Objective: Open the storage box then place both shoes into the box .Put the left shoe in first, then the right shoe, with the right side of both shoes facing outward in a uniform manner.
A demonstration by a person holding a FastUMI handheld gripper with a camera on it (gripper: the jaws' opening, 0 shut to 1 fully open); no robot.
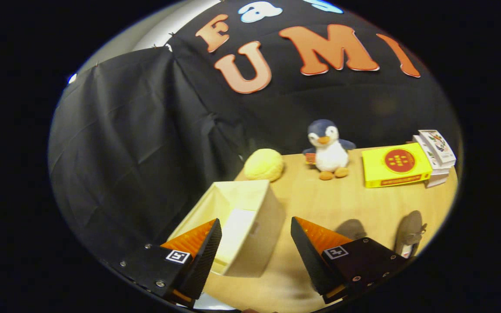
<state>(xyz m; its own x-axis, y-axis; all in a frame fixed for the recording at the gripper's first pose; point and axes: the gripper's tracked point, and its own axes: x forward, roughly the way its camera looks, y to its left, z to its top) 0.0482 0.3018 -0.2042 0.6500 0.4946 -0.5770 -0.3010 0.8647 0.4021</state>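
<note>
The storage box (237,217) stands open; the fingers (255,243) are spread, empty. Swing toward the shoes (409,232) on the tabletop (342,200); grip the left shoe first.

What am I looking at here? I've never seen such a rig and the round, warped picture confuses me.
The picture comes from a fisheye camera riding on a hand-held gripper, looking forward along its two fingers, which is why everything bends. A person carries it; there is no robot arm. The fingers stand apart and hold nothing. Between and just ahead of them sits an open cream box on a wooden table. Beside the other finger lie two grey shoes, still outside the box. Beyond, along the table's back, are a yellow plush, a toy penguin, a yellow carton and a stack of smaller boxes behind it.
</note>
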